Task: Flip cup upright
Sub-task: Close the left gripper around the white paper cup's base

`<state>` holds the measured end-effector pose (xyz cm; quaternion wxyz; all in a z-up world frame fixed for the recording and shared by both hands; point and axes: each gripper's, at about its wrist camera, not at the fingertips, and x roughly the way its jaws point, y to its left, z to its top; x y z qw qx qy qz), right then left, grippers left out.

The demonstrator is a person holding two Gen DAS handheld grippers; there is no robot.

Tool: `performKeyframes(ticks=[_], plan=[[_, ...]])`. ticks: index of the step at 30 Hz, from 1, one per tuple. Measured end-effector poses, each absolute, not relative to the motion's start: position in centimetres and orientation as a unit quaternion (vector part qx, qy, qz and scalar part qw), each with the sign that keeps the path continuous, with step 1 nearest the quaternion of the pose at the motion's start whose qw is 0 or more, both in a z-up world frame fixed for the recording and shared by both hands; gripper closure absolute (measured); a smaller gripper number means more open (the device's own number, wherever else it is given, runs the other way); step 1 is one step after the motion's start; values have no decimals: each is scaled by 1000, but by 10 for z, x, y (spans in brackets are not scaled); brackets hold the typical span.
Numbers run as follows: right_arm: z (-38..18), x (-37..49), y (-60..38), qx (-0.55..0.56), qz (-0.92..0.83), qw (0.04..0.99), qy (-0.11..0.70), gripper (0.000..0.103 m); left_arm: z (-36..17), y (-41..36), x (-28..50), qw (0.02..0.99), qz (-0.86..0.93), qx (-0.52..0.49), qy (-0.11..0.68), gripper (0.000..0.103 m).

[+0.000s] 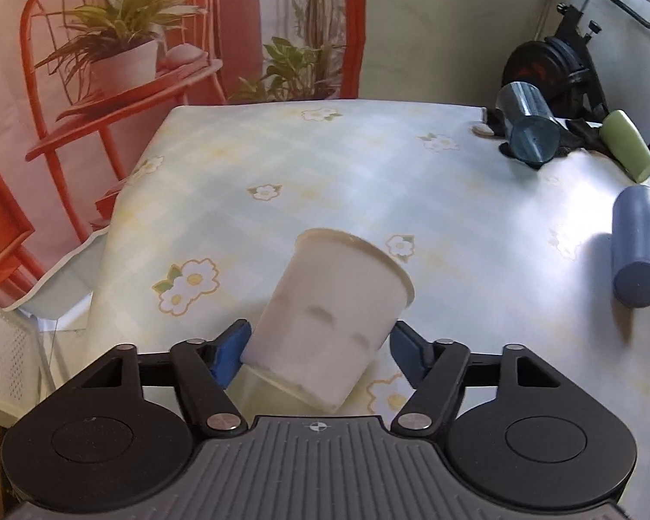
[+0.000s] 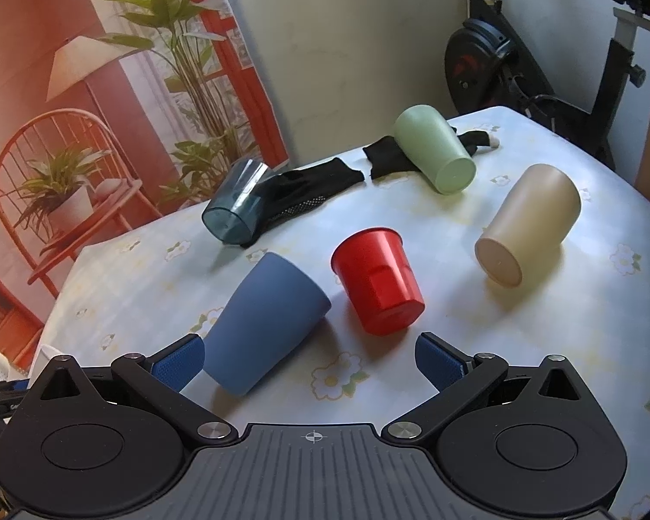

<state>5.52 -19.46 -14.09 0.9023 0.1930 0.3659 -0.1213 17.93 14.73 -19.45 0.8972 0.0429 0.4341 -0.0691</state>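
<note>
In the left wrist view my left gripper (image 1: 320,344) is shut on a white cup (image 1: 333,312), held tilted with its rim away from me, its base near the floral table (image 1: 368,164). In the right wrist view my right gripper (image 2: 310,359) is open and empty above the table (image 2: 541,346). A blue cup (image 2: 264,320) lies on its side just by its left finger (image 2: 180,364). A red cup (image 2: 379,279), a beige cup (image 2: 528,225), a green cup (image 2: 435,147) and a clear dark cup (image 2: 236,203) also lie on their sides.
Black cloths (image 2: 307,186) lie under the clear and green cups. An exercise bike (image 2: 520,56) stands beyond the far table edge. In the left wrist view the blue cup (image 1: 639,247), clear cup (image 1: 526,125) and green cup (image 1: 628,145) lie at the right.
</note>
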Motion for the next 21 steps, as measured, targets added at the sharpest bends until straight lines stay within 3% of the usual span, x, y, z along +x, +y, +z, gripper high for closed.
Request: performKeyframes(ticks=[7, 21], plan=[[-140, 50, -197, 198, -122, 901, 365, 0, -185, 147, 179, 892, -48, 11, 449, 47], [-141, 28, -210, 211, -125, 901, 358, 0, -174, 65, 102, 892, -70, -29, 446, 48]])
